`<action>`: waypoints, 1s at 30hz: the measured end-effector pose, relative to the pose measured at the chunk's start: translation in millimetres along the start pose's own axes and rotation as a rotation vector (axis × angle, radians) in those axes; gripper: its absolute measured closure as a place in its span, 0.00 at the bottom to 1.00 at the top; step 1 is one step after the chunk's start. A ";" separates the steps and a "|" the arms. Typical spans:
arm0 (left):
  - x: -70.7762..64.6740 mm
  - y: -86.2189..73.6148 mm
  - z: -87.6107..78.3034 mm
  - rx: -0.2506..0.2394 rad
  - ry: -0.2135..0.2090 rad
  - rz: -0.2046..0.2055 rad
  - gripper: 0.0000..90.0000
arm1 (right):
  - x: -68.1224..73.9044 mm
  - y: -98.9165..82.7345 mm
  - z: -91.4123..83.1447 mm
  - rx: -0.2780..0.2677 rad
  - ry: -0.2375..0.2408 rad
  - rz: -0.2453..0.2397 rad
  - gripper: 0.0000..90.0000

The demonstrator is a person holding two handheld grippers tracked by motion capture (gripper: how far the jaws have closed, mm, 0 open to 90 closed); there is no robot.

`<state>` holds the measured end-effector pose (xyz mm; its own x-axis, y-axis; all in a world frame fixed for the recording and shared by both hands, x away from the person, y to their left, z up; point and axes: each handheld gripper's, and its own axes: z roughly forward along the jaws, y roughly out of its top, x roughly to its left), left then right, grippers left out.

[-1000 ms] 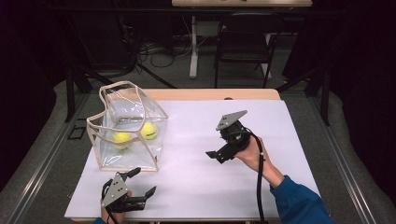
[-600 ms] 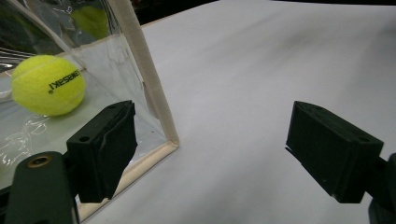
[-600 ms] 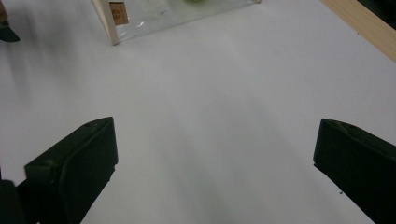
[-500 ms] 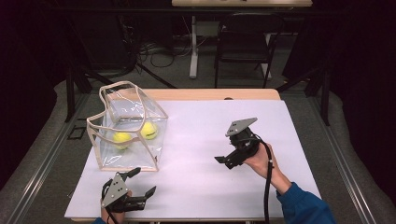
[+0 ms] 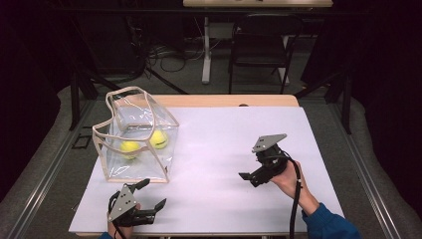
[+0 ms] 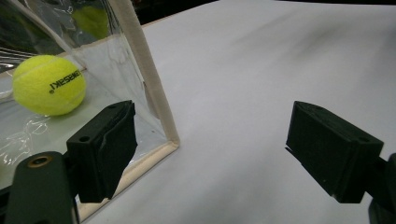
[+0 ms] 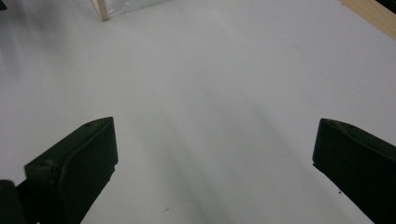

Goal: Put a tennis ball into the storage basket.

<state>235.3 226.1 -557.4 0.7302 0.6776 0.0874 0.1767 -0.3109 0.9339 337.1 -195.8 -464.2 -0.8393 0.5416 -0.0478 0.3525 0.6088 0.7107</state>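
On the white surface (image 5: 214,149), a clear plastic tote bag with beige trim (image 5: 137,132) stands at the left, two yellow tennis balls (image 5: 130,148) inside. Just beside its near corner, the left gripper (image 5: 149,196) hovers, fingers released. Well apart at the right, the right gripper (image 5: 249,178) hangs likewise spread, empty.

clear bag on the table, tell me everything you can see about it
The clear bag is a boxy tote of transparent plastic with cream fabric trim along its edges and looping handles. It stands upright and open-topped on the white table cover, at the left. Two yellow tennis balls lie inside on its floor. The left gripper, open, sits just in front of its near corner without holding it.
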 end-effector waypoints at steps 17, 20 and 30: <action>0.0 0.0 -0.1 0.000 0.004 -0.001 0.18 | 0.7 -44.1 -4.1 0.049 -0.028 0.047 0.00; 0.0 0.1 0.1 0.002 0.003 0.002 0.18 | 1.4 -51.1 -2.3 0.068 -0.036 0.049 0.00; -0.1 0.1 -0.1 0.001 0.005 0.000 0.18 | 3.9 -73.1 -4.5 0.079 -0.051 0.075 0.00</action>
<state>235.2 226.1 -557.3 0.7267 0.6811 0.0890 0.1772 -0.3111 0.9337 306.2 -240.8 -513.1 -0.7876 0.6153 -0.0337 0.4467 0.6078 0.6566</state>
